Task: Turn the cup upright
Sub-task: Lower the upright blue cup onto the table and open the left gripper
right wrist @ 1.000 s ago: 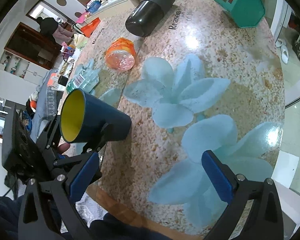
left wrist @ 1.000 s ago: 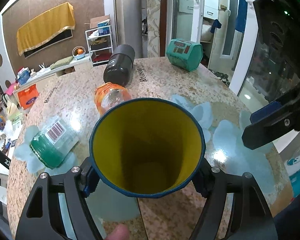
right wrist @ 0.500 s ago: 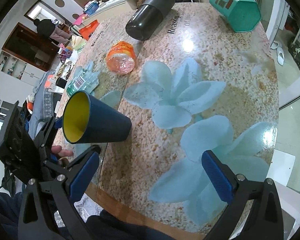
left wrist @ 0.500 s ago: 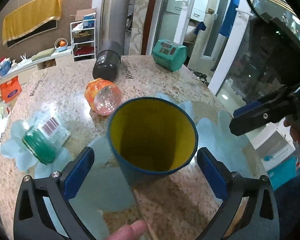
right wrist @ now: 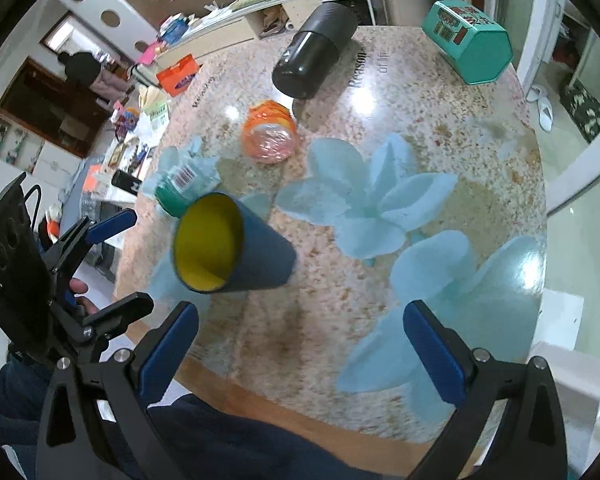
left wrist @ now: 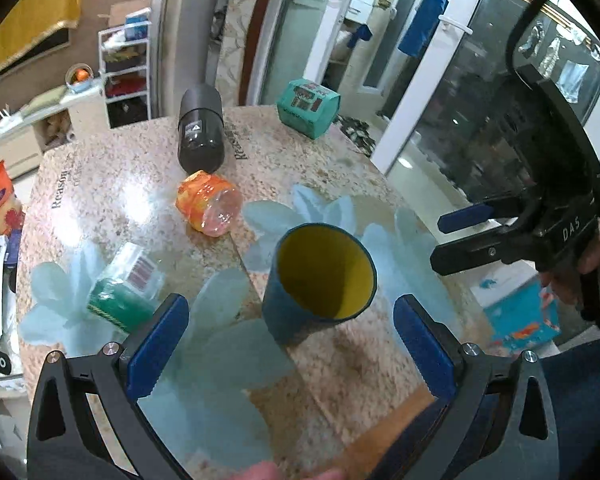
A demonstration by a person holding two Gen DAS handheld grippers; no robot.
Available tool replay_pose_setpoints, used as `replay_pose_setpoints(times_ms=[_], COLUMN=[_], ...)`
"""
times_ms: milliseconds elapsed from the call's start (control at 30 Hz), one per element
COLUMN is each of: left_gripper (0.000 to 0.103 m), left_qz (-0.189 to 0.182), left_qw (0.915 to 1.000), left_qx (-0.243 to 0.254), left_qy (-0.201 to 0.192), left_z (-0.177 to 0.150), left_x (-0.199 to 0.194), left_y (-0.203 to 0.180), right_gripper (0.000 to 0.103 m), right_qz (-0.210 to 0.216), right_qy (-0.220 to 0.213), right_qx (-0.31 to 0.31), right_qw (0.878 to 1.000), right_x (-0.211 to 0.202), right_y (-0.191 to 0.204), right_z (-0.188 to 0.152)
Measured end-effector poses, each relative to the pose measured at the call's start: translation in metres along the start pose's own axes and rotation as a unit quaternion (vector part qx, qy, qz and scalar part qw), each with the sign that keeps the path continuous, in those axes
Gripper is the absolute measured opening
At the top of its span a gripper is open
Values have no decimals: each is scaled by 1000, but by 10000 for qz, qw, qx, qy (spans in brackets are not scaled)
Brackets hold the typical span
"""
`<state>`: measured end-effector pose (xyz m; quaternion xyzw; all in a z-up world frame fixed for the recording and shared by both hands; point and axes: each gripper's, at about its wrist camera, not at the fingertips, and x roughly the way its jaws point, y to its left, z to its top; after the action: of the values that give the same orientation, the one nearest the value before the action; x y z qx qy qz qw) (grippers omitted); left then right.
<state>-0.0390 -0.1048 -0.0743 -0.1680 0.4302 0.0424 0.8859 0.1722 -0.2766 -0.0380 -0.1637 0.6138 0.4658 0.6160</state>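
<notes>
Cup point(left wrist: 320, 280) stands mouth up on the surface point(left wrist: 340, 152), at 12 o'clock from your left tool point(left wrist: 290, 340), whose blue pads are spread wide on either side and touch nothing. That clearance suggests the flip is done. Your right tool point(right wrist: 300, 344) is equally wide open and empty, with the cup at its 10 o'clock. An orange jar point(left wrist: 208, 210) lies on its side beyond, well apart.

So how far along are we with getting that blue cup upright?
Done: the cup stands mouth-up on the table, yellow inside showing. In hand: nothing; the left gripper is open with its pads clear of the cup, and the right gripper is open off to the side. Left: only moving away.
</notes>
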Motion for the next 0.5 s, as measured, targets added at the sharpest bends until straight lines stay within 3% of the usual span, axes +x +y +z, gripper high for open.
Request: replay_pose_setpoints(times_ms=[233, 333, 400, 500], left_gripper=[103, 103, 103, 103], left_qz=[51, -372, -452, -260], left_qw=[9995, 9974, 9967, 9965], left_qx=[17, -50, -46, 37], left_qy=[322, 617, 665, 791], left_z=[15, 23, 26, 28], left_x=[-22, -26, -29, -29], left_y=[35, 48, 53, 59], right_gripper=[103, 103, 103, 103], right_qz=[-430, -559, -560, -715], right_qy=[-360, -495, -601, -658], right_qx=[291, 451, 553, 692], right_qw=[9980, 9962, 9951, 9929], right_x=[-4, -5, -5, -3], right_y=[42, 55, 64, 74], right_z=[0, 1, 1, 4])
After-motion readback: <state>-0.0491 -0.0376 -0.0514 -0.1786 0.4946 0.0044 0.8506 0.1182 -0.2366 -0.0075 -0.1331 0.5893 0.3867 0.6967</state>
